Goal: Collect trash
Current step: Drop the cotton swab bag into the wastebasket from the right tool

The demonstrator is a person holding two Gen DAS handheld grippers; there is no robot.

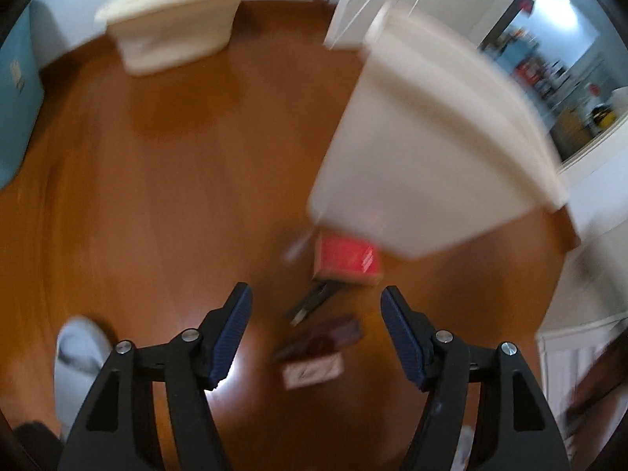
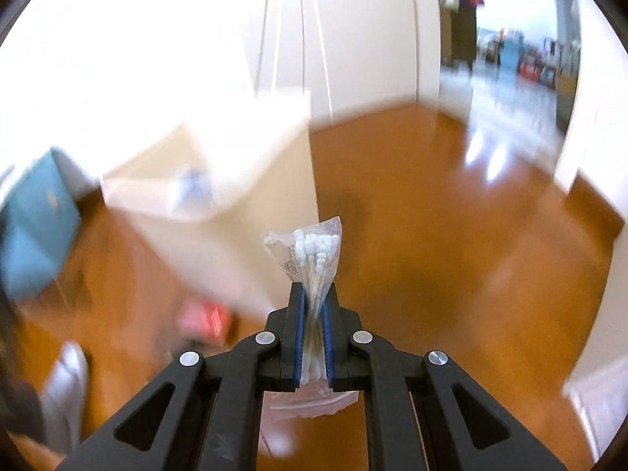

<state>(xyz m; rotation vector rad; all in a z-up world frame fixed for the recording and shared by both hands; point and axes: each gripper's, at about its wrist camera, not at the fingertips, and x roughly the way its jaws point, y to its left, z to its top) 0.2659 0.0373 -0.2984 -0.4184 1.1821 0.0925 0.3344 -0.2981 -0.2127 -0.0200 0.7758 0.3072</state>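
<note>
My left gripper is open above the wooden floor, nothing between its blue pads. Below it lies blurred trash: a red box, a dark thin item, a dark brown wrapper and a small white card. A white bin stands just beyond the red box. My right gripper is shut on a clear plastic bag of cotton swabs, held up over the floor. In the right wrist view the white bin is left of the bag, with the red box at its foot.
A second white bin stands by the far wall. A teal box sits at the left edge. A grey slipper is by the left fingers. White doors and an open doorway lie beyond.
</note>
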